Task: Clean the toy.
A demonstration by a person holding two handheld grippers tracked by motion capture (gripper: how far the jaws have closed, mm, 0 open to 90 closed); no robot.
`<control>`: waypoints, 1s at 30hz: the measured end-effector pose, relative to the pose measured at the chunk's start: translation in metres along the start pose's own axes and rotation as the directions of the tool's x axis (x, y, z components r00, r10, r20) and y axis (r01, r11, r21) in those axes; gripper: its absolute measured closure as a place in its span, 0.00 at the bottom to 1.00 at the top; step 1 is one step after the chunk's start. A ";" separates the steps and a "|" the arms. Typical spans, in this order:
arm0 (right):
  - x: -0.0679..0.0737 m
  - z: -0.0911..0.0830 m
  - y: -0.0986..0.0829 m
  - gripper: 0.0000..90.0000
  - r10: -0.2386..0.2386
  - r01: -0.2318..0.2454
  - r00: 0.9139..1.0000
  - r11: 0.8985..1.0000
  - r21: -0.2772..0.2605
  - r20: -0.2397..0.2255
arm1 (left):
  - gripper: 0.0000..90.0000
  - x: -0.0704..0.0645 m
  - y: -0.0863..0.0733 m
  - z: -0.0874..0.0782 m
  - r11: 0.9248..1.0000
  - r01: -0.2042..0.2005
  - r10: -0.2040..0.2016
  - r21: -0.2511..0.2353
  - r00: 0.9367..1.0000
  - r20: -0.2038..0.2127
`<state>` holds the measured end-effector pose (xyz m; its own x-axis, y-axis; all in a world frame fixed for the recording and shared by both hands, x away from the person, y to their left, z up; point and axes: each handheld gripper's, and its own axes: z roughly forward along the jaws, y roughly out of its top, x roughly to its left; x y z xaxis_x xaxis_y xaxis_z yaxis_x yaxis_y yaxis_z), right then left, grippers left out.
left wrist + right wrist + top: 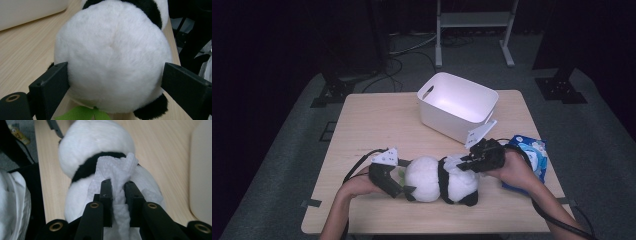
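Left tongs (115,82) stand spread around the plush panda (439,179) low in the high view's centre on the bench (377,115); right tongs (117,192) pinch a white tissue (117,167) against its back, plain in the right gripper view.

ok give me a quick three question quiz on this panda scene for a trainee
1. True or false: the left gripper has its jaws spread around the plush panda.
2. What is pinched in the right gripper? A) a green leaf B) a white tissue C) a cable
3. Fill in: the white plastic bin stands on the wooden table, on the ____ side of the panda from the person.

Key
1. True; a jaw sits at each flank of the white body.
2. B; the tissue lies on the panda's black band.
3. far
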<state>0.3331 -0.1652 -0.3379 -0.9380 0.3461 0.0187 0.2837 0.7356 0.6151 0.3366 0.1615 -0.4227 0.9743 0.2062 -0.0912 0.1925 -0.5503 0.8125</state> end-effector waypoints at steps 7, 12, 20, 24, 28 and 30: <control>-0.012 -0.004 -0.018 0.86 0.053 -0.053 0.999 0.998 -0.019 0.005 | 0.08 0.001 0.001 -0.002 1.000 -0.001 0.001 -0.001 1.000 0.000; -0.007 -0.002 -0.015 0.86 0.042 -0.042 0.999 0.999 -0.030 -0.002 | 0.08 0.000 0.000 0.000 1.000 0.005 -0.005 -0.001 1.000 0.003; 0.002 0.011 0.003 0.86 -0.005 0.004 1.000 0.999 -0.033 -0.029 | 0.08 0.000 0.000 0.000 1.000 0.006 -0.006 -0.003 1.000 0.007; 0.007 0.025 0.017 0.86 -0.030 0.029 0.998 0.999 -0.025 -0.053 | 0.08 0.000 -0.001 -0.001 1.000 0.007 -0.007 -0.005 1.000 0.012; 0.014 0.040 0.033 0.86 -0.070 0.069 0.994 0.997 -0.019 -0.079 | 0.07 0.001 -0.002 0.000 1.000 0.014 -0.014 -0.017 1.000 0.019; 0.020 0.049 0.042 0.86 -0.090 0.089 0.991 0.996 -0.015 -0.096 | 0.05 0.001 -0.002 0.001 1.000 0.013 -0.013 -0.019 1.000 0.018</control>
<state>0.3366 -0.0988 -0.3502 -0.9745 0.2209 0.0385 0.1958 0.7546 0.6263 0.3371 0.1619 -0.4254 0.9735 0.1991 -0.1120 0.2034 -0.5321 0.8219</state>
